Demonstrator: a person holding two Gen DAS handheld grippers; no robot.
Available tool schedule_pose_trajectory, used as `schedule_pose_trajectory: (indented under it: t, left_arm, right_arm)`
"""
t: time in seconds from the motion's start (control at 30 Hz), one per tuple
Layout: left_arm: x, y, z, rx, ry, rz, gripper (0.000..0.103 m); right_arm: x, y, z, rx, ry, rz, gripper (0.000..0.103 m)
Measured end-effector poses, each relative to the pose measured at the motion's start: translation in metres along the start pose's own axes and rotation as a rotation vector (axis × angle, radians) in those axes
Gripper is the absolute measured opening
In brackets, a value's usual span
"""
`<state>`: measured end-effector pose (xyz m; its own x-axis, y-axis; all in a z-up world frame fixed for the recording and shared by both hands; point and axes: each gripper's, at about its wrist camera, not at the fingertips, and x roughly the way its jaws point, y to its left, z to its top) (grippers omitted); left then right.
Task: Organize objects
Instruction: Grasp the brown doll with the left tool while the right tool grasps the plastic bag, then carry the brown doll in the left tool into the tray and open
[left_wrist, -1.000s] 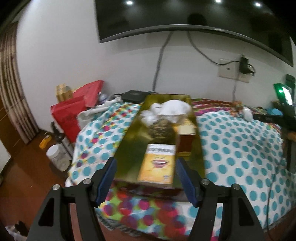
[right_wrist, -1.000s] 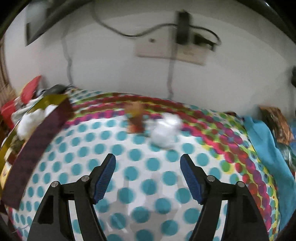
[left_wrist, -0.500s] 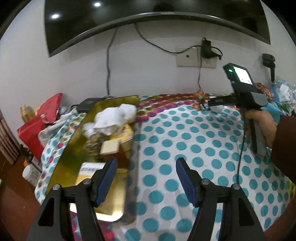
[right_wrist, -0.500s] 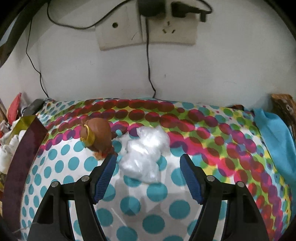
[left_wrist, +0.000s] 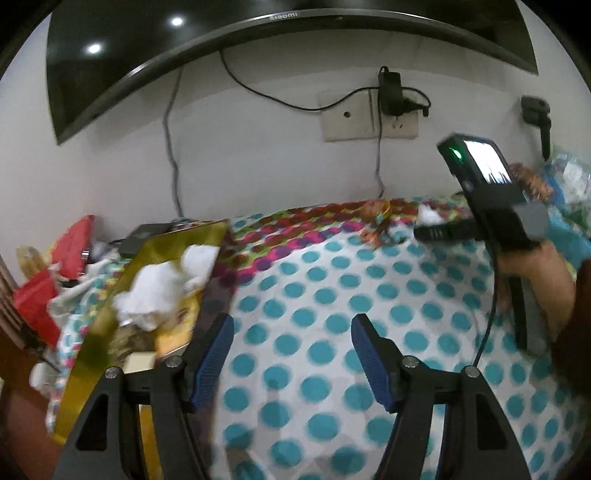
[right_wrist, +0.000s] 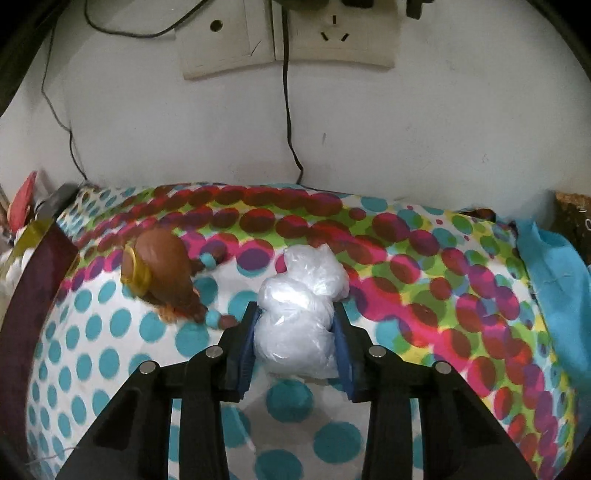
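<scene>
On dotted bedsheet (right_wrist: 110, 354): white plastic bundle (right_wrist: 303, 317) clamped by right gripper (right_wrist: 295, 332) (jaws just closed); straight lift advised, clear of brown toy (right_wrist: 159, 273). Left gripper (left_wrist: 291, 354) held apart, empty.

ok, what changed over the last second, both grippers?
The right gripper came in over the white plastic bundle and its jaws have just been closing; the pads now press on it. The left gripper swung from over the gold tray to the dotted bedsheet, jaws open, nothing between them. The brown toy and the tray's contents stayed put.
</scene>
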<state>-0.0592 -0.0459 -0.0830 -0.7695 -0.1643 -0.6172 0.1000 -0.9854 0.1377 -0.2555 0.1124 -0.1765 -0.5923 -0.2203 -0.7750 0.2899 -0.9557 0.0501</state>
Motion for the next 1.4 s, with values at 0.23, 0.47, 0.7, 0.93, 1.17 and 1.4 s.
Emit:
schedule_pose_trajectory:
  t: [0.23,0.47,0.7,0.93,1.17,1.4]
  left_arm:
    - [0.035,-0.024,0.024,0.027,-0.001,-0.017,0.074]
    - [0.08,-0.043,0.052,0.002,0.048,-0.075,0.075]
    - [0.117,-0.066,0.069,0.011,0.073,-0.097,0.075]
    - [0.146,-0.073,0.084,-0.069,0.102,-0.146,0.075]
    - [0.175,-0.07,0.089,-0.133,0.141,-0.08,0.075]
    - [0.189,-0.075,0.085,-0.13,0.163,-0.096,0.075]
  right_arm:
    - [-0.03,-0.039,-0.031,-0.028,-0.014,-0.059,0.034]
    - [-0.048,-0.067,-0.054,0.048,0.0,-0.042,0.034]
    - [-0.046,-0.054,-0.054,-0.012,0.013,-0.08,0.034]
    - [-0.047,-0.052,-0.05,-0.028,0.015,-0.056,0.036]
    - [-0.048,-0.049,-0.046,-0.051,0.017,-0.041,0.036]
    - [-0.048,-0.047,-0.043,-0.064,0.017,-0.039,0.036]
